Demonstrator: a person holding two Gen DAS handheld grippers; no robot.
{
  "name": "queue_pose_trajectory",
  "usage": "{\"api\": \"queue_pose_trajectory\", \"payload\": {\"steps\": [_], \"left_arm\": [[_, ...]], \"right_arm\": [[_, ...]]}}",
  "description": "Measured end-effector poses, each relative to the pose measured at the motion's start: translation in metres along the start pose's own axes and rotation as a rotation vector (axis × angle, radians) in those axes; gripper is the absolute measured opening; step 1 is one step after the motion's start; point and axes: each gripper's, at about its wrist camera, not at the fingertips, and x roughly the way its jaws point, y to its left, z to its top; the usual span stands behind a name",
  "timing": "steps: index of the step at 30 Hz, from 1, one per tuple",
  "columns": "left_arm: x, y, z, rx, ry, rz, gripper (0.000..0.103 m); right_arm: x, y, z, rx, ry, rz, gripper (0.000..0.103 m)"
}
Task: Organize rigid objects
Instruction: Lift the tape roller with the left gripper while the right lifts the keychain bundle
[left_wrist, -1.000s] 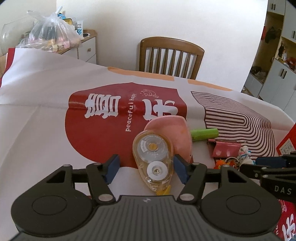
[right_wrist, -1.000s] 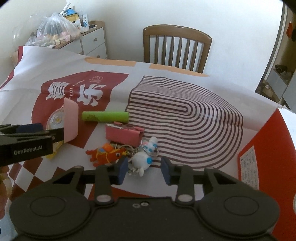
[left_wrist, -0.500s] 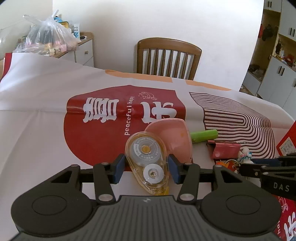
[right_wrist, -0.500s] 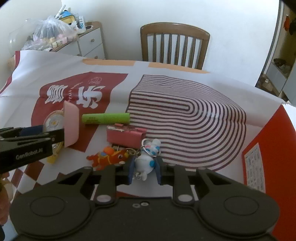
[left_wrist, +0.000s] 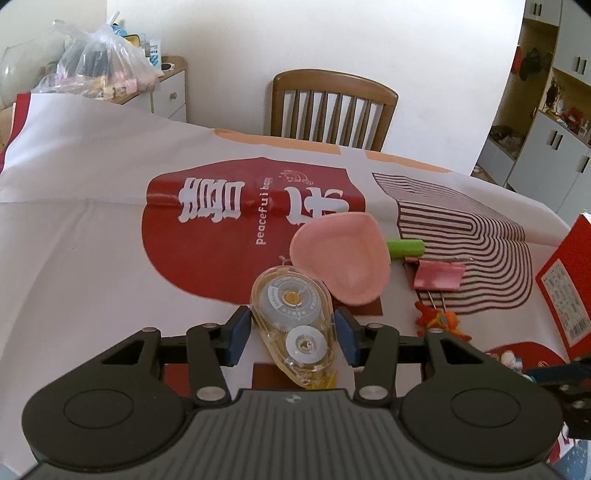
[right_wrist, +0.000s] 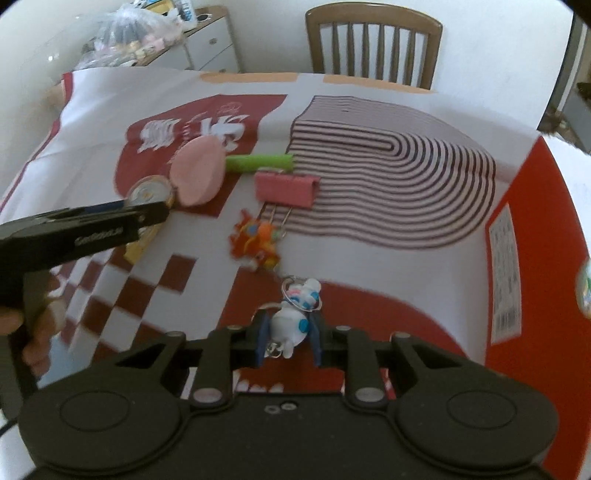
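My left gripper (left_wrist: 293, 328) is shut on a clear correction tape dispenser (left_wrist: 291, 314), lifted a little off the cloth; it also shows in the right wrist view (right_wrist: 147, 192). My right gripper (right_wrist: 288, 334) is shut on a white toy keychain (right_wrist: 291, 317), raised above the table. On the cloth lie a pink heart-shaped dish (left_wrist: 341, 258), a green tube (left_wrist: 406, 248), a pink binder clip (left_wrist: 437, 275) and an orange toy keychain (left_wrist: 439, 319).
The table wears a red and white printed cloth (left_wrist: 110, 221). A wooden chair (left_wrist: 332, 107) stands at the far side. A red box (left_wrist: 569, 277) stands at the right edge. A cabinet with a plastic bag (left_wrist: 99, 66) is at back left.
My left gripper closed on the tape dispenser and lifted it. My right gripper closed on the white keychain and pulled it up and back from the orange toy.
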Motion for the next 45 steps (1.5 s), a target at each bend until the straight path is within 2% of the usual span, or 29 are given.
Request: {"api": "queue_pose_trajectory", "payload": {"steps": [11, 16, 20, 21, 32, 37, 39, 41, 45], "left_arm": [[-0.038, -0.003, -0.012, 0.02, -0.007, -0.038, 0.049], [-0.051, -0.008, -0.018, 0.024, -0.011, -0.052, 0.049], [-0.059, -0.012, -0.023, 0.025, -0.006, -0.062, 0.049], [-0.06, -0.013, -0.024, 0.027, -0.006, -0.063, 0.049], [-0.067, -0.018, -0.031, 0.032, -0.001, -0.073, 0.049], [-0.067, -0.019, -0.031, 0.035, 0.001, -0.07, 0.049], [-0.066, -0.019, -0.031, 0.035, 0.003, -0.069, 0.049], [-0.066, -0.019, -0.031, 0.034, 0.005, -0.069, 0.049], [-0.064, -0.019, -0.031, 0.034, 0.008, -0.073, 0.049]], "right_arm": [[-0.047, 0.001, -0.021, 0.015, -0.034, 0.061, 0.022], [-0.03, -0.005, -0.043, 0.017, 0.036, 0.034, 0.022], [-0.024, -0.006, -0.056, 0.003, 0.041, 0.043, 0.023], [-0.024, -0.005, -0.058, -0.003, 0.046, 0.044, 0.026], [-0.03, -0.008, -0.054, 0.001, -0.031, -0.033, 0.029], [-0.022, -0.009, -0.051, -0.025, -0.016, -0.034, 0.021], [-0.023, -0.009, -0.05, -0.021, -0.022, -0.024, 0.01], [-0.025, -0.009, -0.047, -0.024, -0.03, -0.026, 0.006], [-0.024, -0.012, -0.034, -0.028, -0.051, -0.043, 0.005]]}}
